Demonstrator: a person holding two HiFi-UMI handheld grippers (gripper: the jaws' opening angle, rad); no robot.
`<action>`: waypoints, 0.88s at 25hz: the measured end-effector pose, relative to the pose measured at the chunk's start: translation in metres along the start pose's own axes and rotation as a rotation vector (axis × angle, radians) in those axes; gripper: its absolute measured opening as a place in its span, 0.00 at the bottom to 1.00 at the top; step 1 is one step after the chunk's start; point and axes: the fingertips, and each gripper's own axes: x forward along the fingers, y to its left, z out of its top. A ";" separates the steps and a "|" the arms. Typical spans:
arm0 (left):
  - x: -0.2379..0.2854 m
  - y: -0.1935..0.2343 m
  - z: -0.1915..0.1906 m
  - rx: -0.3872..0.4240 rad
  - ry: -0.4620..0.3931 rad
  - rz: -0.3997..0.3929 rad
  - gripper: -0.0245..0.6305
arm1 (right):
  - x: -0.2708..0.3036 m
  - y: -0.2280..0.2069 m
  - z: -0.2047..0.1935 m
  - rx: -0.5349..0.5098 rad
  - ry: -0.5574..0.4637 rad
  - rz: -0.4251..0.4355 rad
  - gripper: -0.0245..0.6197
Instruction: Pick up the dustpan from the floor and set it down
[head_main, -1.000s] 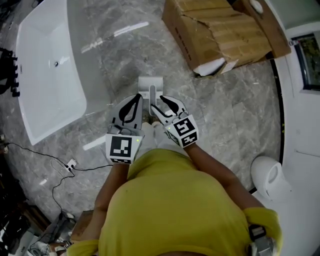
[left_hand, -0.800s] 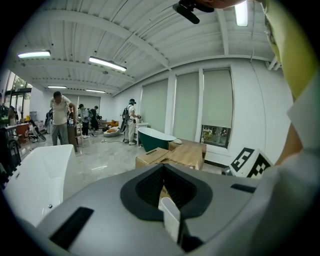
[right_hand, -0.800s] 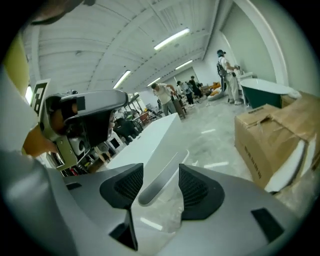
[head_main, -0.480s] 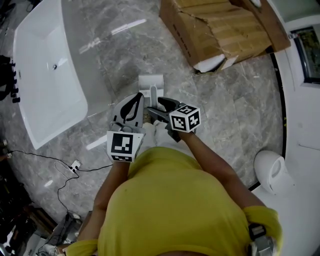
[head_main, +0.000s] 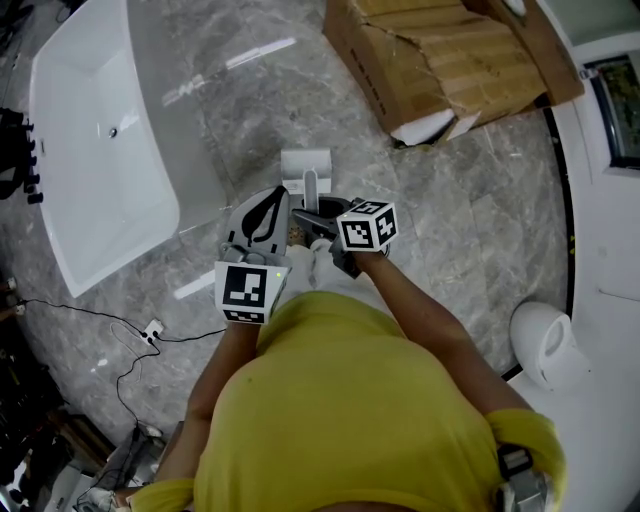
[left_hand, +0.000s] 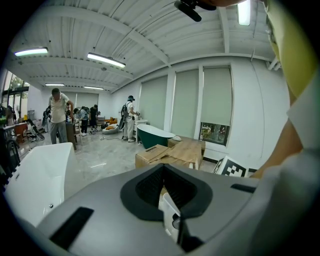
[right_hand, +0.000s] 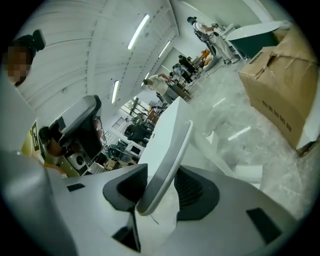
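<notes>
A white dustpan (head_main: 305, 164) lies on the grey marble floor just ahead of me, its upright handle (head_main: 310, 187) pointing back toward me. My right gripper (head_main: 314, 217) is rolled onto its side. Its jaws are closing, with the pale handle (right_hand: 167, 159) between them. In the right gripper view (right_hand: 160, 172), both dark pads touch the handle. My left gripper (head_main: 272, 196) hangs just left of the handle with its fingertips together and nothing held. In the left gripper view (left_hand: 163, 169), its pads meet at the tip.
A white bathtub (head_main: 100, 130) stands on the left. An open cardboard box (head_main: 450, 60) sits at the upper right, and a white toilet (head_main: 545, 345) at the lower right. A cable with a power strip (head_main: 148, 328) lies on the floor at the left. People stand far off (left_hand: 59, 117).
My right gripper has rolled onto its side and sunk toward the handle, which now sits between its jaws. The left gripper has barely moved.
</notes>
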 end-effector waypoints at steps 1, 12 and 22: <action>0.000 0.001 -0.001 0.000 0.001 0.001 0.04 | 0.001 0.000 0.001 0.003 -0.001 -0.004 0.31; -0.004 0.005 0.002 -0.006 -0.016 -0.004 0.04 | -0.024 0.038 0.048 0.011 -0.083 0.046 0.31; -0.005 0.008 0.027 0.013 -0.065 -0.007 0.04 | -0.079 0.112 0.095 -0.041 -0.187 0.072 0.33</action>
